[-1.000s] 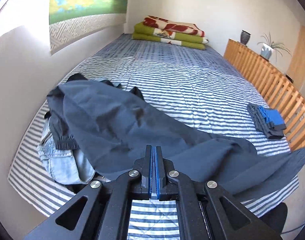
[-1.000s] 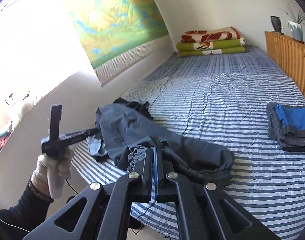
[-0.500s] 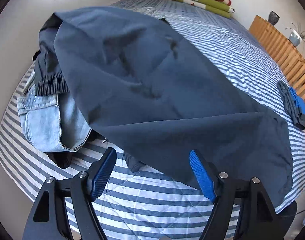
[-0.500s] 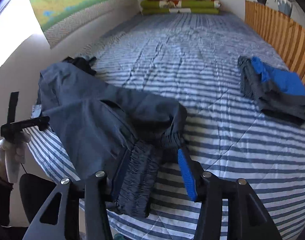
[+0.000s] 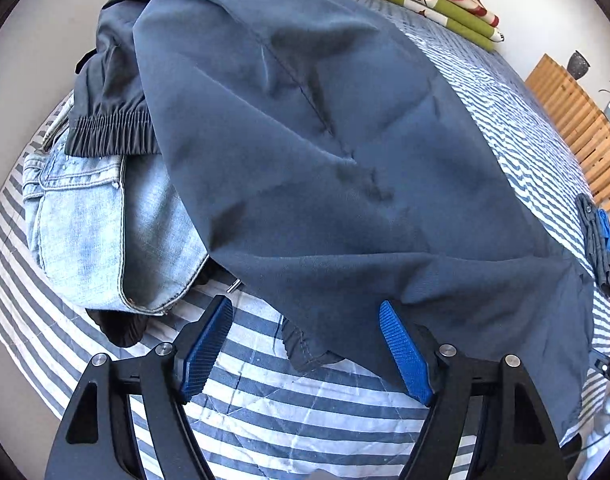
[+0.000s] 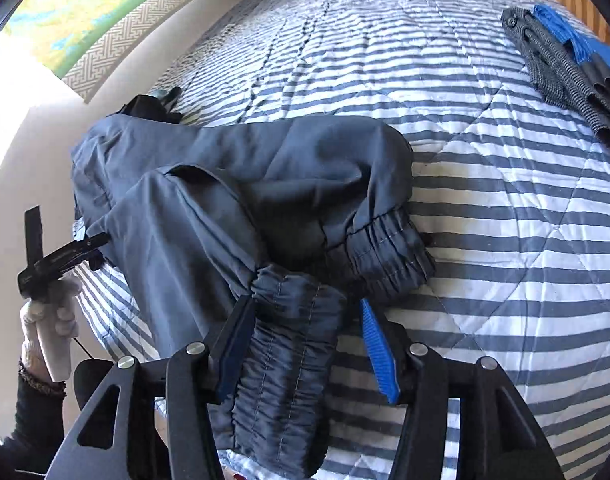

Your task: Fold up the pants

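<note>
Dark blue-grey pants point(image 5: 325, 140) lie spread over the striped bed point(image 5: 289, 420), draped partly over a pile of clothes. My left gripper point(image 5: 305, 346) is open just above the quilt, and a hem corner of the pants lies loose between its blue pads. In the right wrist view the same pants point(image 6: 225, 200) lie bunched, their gathered elastic end point(image 6: 289, 344) between the jaws of my right gripper point(image 6: 305, 350). Those jaws are opening: the left pad touches the fabric, the right pad stands apart. The left gripper point(image 6: 63, 258) shows at the bed's edge in a gloved hand point(image 6: 49, 320).
Light denim jeans point(image 5: 105, 220) and a dark garment with an elastic band point(image 5: 109, 132) lie under the pants by the wall. A folded grey and blue garment point(image 6: 565, 52) sits at the right. Folded blankets point(image 5: 425, 0) lie at the far end, beside a wooden slatted rail point(image 5: 577, 120).
Both grippers were shut on the pants a second ago. They have come down toward the bed and opened, and the pants now rest on the quilt and the clothes pile.
</note>
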